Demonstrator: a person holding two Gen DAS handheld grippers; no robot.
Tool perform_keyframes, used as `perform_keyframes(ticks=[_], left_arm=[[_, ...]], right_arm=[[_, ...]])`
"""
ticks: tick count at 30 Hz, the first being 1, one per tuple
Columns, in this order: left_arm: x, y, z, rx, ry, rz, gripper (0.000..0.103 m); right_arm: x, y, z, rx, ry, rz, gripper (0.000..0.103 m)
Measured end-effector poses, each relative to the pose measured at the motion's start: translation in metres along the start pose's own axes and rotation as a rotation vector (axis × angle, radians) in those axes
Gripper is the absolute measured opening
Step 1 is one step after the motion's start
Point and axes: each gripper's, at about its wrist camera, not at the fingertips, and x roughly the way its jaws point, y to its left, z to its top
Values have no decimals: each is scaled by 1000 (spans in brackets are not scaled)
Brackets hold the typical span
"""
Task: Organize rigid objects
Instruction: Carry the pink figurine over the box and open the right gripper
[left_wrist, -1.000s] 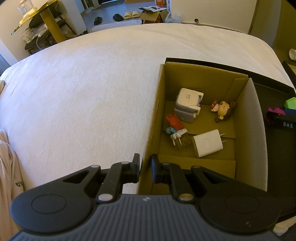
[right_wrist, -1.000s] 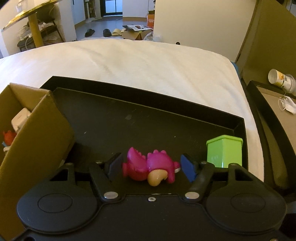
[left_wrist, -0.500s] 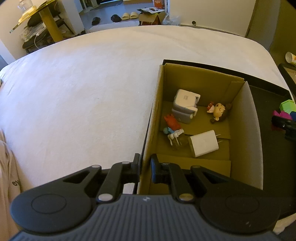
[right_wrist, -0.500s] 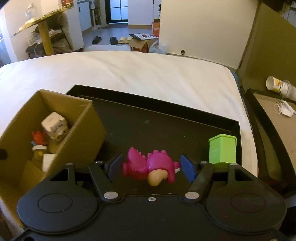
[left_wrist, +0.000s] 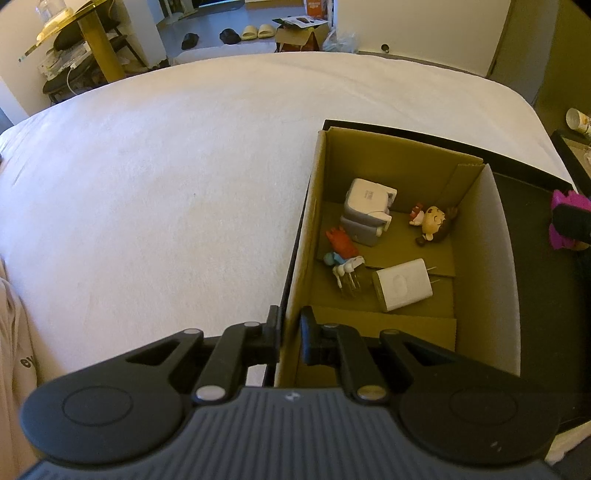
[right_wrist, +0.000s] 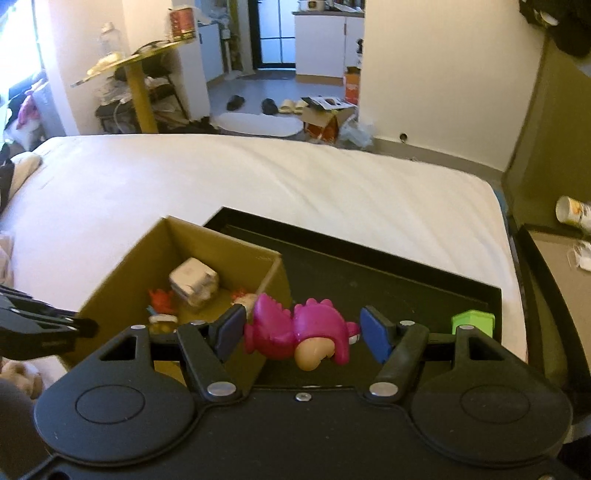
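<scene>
You see a magenta toy (right_wrist: 295, 332), a brown cardboard box (left_wrist: 495, 280), a green block (right_wrist: 474, 321), a black tray (right_wrist: 406, 280) and a white bed (left_wrist: 166, 184).

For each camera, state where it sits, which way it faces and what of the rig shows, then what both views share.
Left wrist: on the left gripper, looking steeply down into the cardboard box; its jaws pinch the box's near wall.
Right wrist: on the right gripper, looking forward and down across the black tray; its jaws hold the pink toy, and the left gripper shows at the left edge.
Shared: box, tray, white bed, pink toy.
</scene>
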Motion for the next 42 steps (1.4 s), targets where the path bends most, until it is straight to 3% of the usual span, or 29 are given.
perform_keyframes(ticks=[22,30,42], left_arm=[[4,12,0,-64,10,-58,9],[5,15,1,-75,10,-73,9],[5,20,0,-83,7,-84,9]], right_arm=[[14,60,24,-138,7,94,67],[37,73,23,-167,55,132,67],[71,90,15,-251,137,120,67]])
